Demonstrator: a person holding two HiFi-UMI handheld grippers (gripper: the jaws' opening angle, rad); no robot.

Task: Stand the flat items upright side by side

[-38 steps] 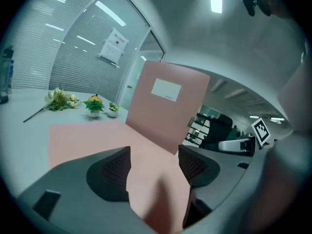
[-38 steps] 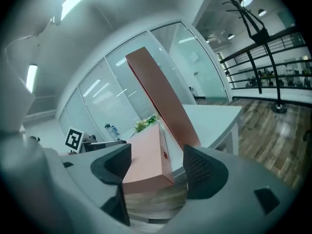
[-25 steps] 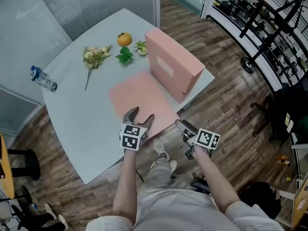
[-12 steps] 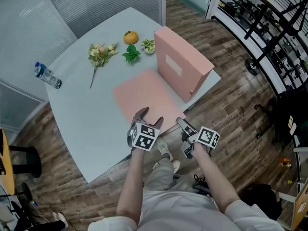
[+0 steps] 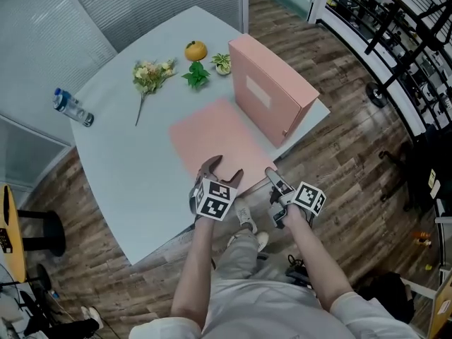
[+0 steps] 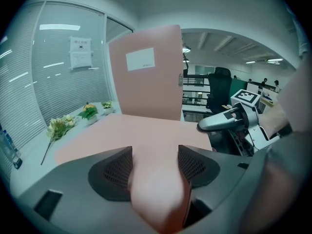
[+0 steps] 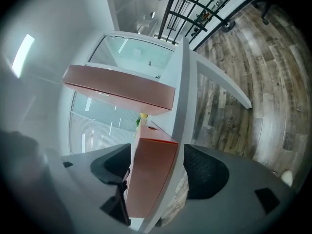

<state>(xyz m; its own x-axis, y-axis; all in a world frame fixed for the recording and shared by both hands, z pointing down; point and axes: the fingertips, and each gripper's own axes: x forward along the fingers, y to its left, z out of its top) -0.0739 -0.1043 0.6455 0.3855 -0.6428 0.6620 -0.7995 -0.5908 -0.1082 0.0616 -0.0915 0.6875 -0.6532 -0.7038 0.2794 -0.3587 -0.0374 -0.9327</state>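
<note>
A flat pink folder [image 5: 219, 140] lies on the grey table [image 5: 120, 168], reaching to its near edge. Right behind it a pink box file [image 5: 272, 90] stands upright. My left gripper [image 5: 222, 173] is open at the folder's near corner. In the left gripper view that corner [image 6: 141, 130] pokes between the jaws, and the upright file [image 6: 146, 74] rises behind. My right gripper [image 5: 275, 183] is open and turned on its side at the table's near right edge. In the right gripper view the folder's edge [image 7: 151, 174] and the tabletop's rim sit together between the jaws.
At the far side of the table lie a flower sprig [image 5: 150, 73], an orange [image 5: 195, 50], green leaves [image 5: 198, 76] and a small plant [image 5: 223, 62]. A water bottle [image 5: 72, 108] lies at the left edge. Wood floor and black racks [image 5: 395, 41] are to the right.
My left gripper has slid right along the folder's near edge to its corner. The right gripper has stayed by the table's edge.
</note>
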